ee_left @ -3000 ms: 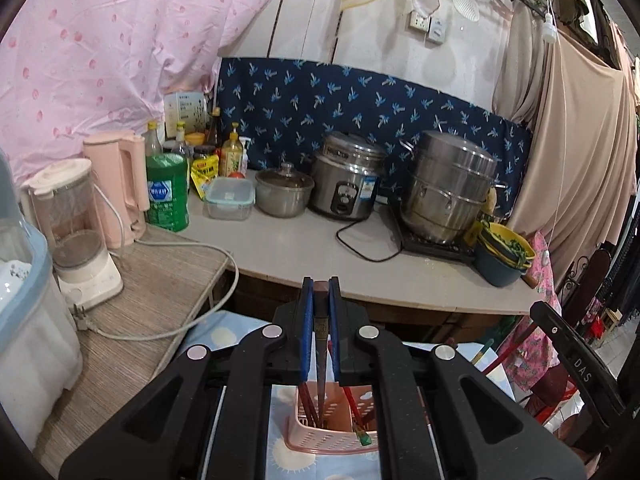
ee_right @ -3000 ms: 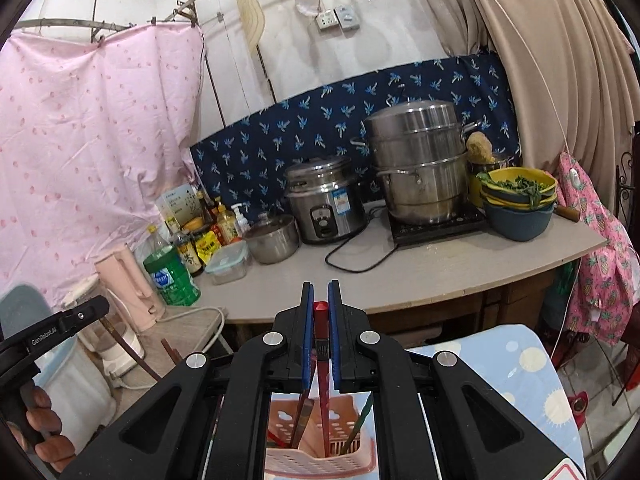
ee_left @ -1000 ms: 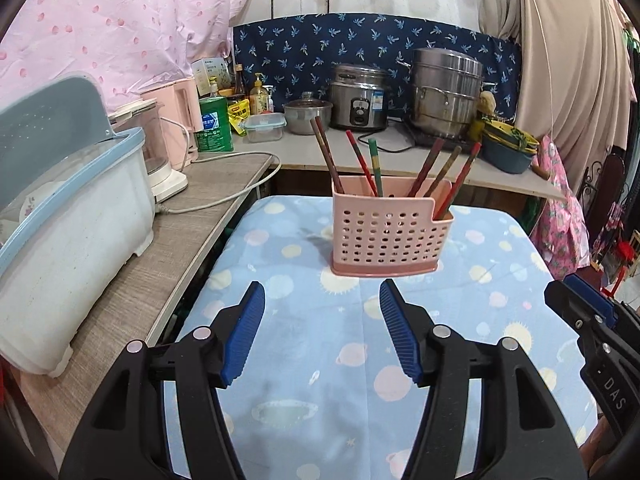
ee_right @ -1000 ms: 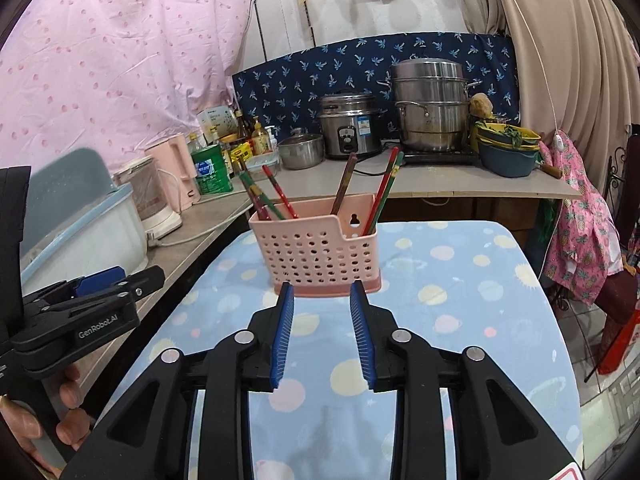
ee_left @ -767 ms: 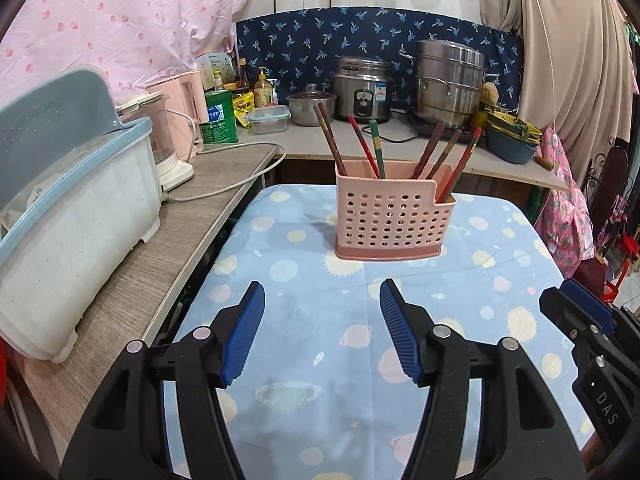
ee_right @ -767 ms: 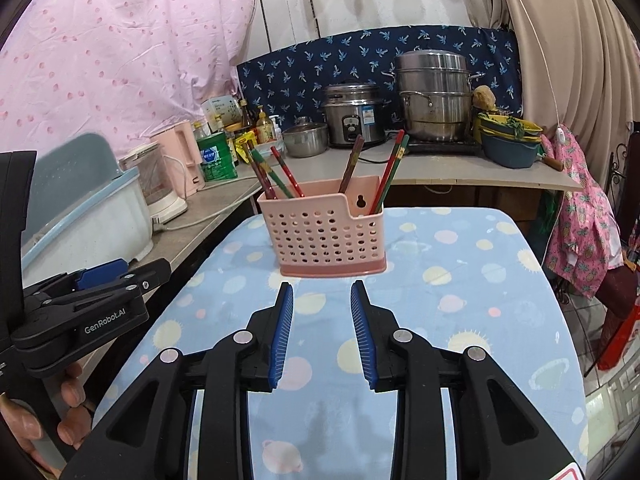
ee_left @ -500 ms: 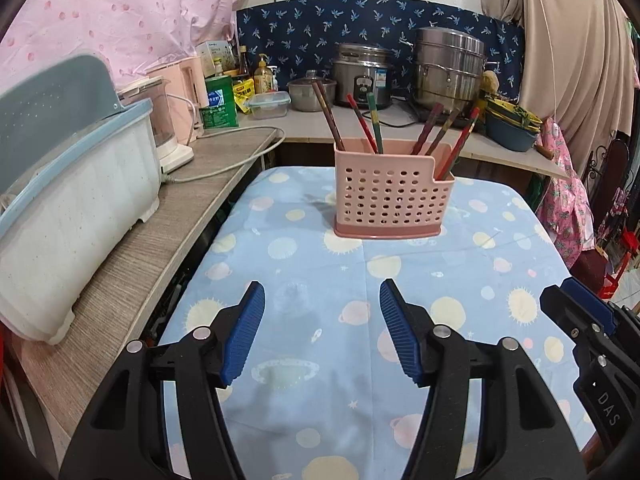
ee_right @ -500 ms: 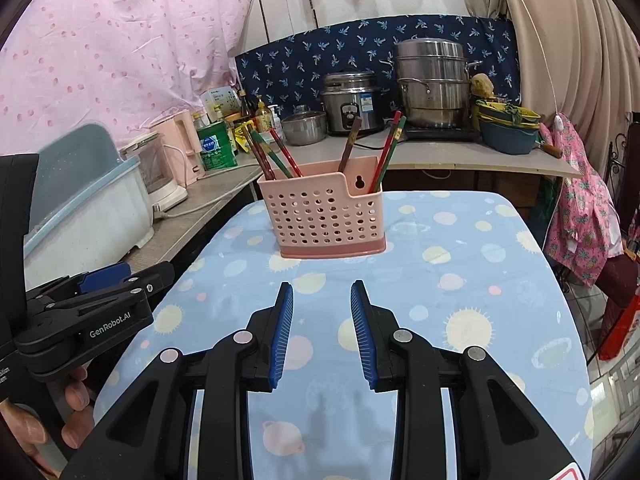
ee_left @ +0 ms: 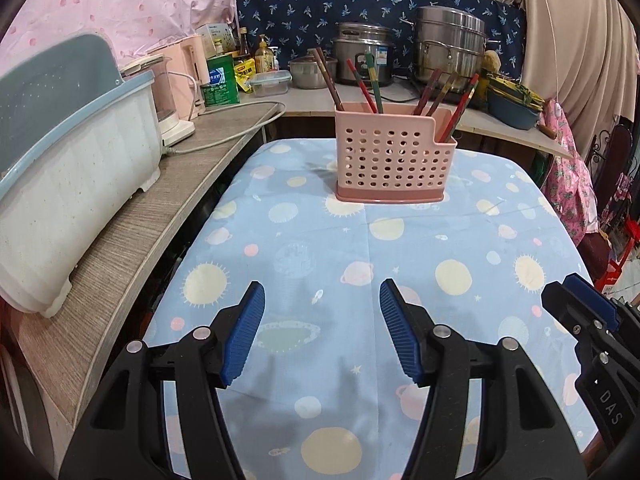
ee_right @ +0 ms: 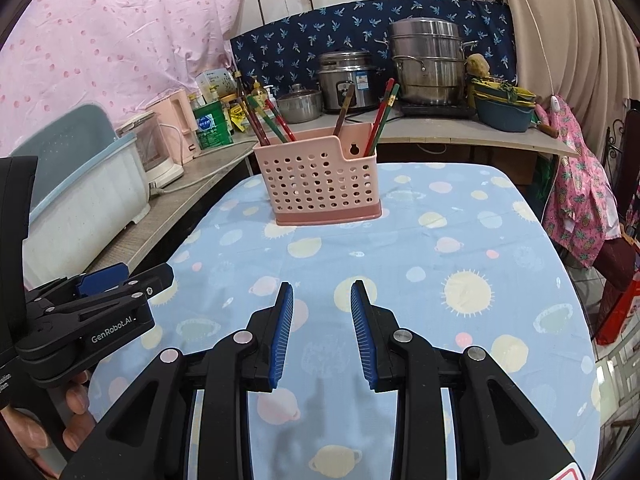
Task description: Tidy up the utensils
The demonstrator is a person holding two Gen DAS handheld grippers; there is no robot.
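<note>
A pink perforated utensil holder [ee_left: 394,160] [ee_right: 322,180] stands upright near the far end of a table covered in a blue planet-print cloth [ee_left: 360,264] [ee_right: 400,264]. Several chopsticks [ee_left: 362,84] [ee_right: 272,122], red, brown and green, lean out of its two compartments. My left gripper [ee_left: 320,300] hovers open over the near cloth with nothing between its blue pads. My right gripper [ee_right: 322,294] is also open and empty, with a narrower gap. Each gripper also shows at the edge of the other's view: the right gripper [ee_left: 588,320] and the left gripper [ee_right: 120,280].
A blue and white dish rack [ee_left: 68,168] sits on the wooden counter [ee_left: 160,208] at left, with a blender [ee_left: 168,100] and cable behind it. On the far counter stand a rice cooker [ee_left: 362,52], a steel steamer pot [ee_left: 450,50], bowls [ee_left: 512,104] and bottles. A hand [ee_right: 68,420] holds the left gripper.
Three seconds ago both grippers were shut on a chopstick above the holder. Since a second ago both have drawn back and sunk lower; the holder looks farther away.
</note>
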